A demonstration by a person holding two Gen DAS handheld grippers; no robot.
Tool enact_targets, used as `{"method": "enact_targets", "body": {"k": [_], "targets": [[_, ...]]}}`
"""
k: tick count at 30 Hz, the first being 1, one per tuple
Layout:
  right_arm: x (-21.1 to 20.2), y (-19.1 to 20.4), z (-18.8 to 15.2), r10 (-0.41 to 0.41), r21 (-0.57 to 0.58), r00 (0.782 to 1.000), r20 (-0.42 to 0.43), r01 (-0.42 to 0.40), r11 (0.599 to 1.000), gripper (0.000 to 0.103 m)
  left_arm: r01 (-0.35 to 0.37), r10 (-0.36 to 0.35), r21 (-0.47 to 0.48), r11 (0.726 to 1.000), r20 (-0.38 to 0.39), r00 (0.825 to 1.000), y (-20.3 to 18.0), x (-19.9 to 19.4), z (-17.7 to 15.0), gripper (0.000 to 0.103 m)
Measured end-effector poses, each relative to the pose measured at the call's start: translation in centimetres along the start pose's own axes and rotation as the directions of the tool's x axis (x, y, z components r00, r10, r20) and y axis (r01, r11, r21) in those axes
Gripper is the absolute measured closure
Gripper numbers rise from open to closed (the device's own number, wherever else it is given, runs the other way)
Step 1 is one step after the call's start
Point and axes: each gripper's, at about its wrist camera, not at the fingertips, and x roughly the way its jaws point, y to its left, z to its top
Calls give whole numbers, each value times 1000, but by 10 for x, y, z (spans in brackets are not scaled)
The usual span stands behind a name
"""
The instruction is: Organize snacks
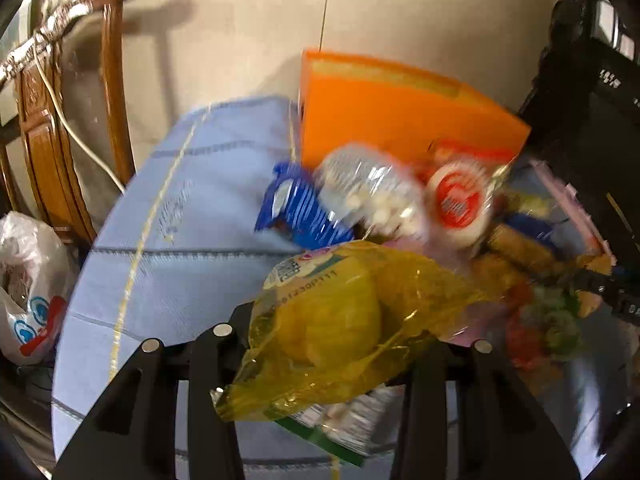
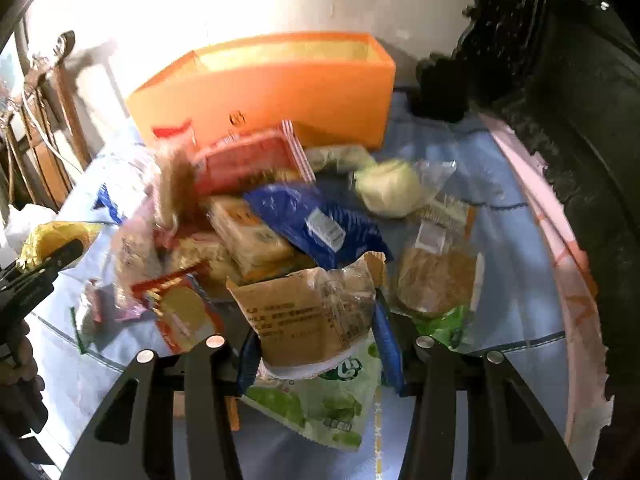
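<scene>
My left gripper [image 1: 328,336] is shut on a yellow snack packet [image 1: 332,320], held tilted above the table. The right wrist view shows that same left gripper [image 2: 48,264] at the far left with the yellow packet [image 2: 52,236] in it. A brown, partly clear packet [image 2: 312,316] sits pinched between the blue pads of my right gripper [image 2: 320,344], over a green packet [image 2: 320,404]. Behind both lies a pile of mixed snacks, among them a blue packet [image 2: 320,228] and a red packet [image 2: 248,160]. An open orange box [image 2: 280,92] stands at the back, also visible as the orange box [image 1: 400,120].
The round table [image 1: 192,240] has a pale blue cloth under glass, with a pink edge [image 2: 560,248] at the right. A wooden chair [image 1: 52,140] and a white plastic bag [image 1: 28,292] stand at the left. Dark carved furniture [image 2: 580,120] crowds the right side.
</scene>
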Motion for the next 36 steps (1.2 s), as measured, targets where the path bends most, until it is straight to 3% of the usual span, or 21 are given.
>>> {"method": "enact_targets", "body": {"k": [11,21,26,31,36], "targets": [[-60,-11,10,29,11,995,95,-31,999,54,56,-54,-14,998,119,991,-18,-77,27,62],[-92,-2,21,50,-15,987,155,-49,999,54,67,-69,22,998,166,984,-33,-110,38,62],[-105,2,81,75,-14,967,242,-74,997,54,78,-86,47,996,206,975,-47,-107,77,62],[-100,2,168,86,-17,947,309,-84,996,54,77,-97,90,993,243,965,-69,-77,153,62],[-68,4,260,82,-52,937,339,-69,996,51,55,-80,95,994,284,955,-88,-41,235,57]]}}
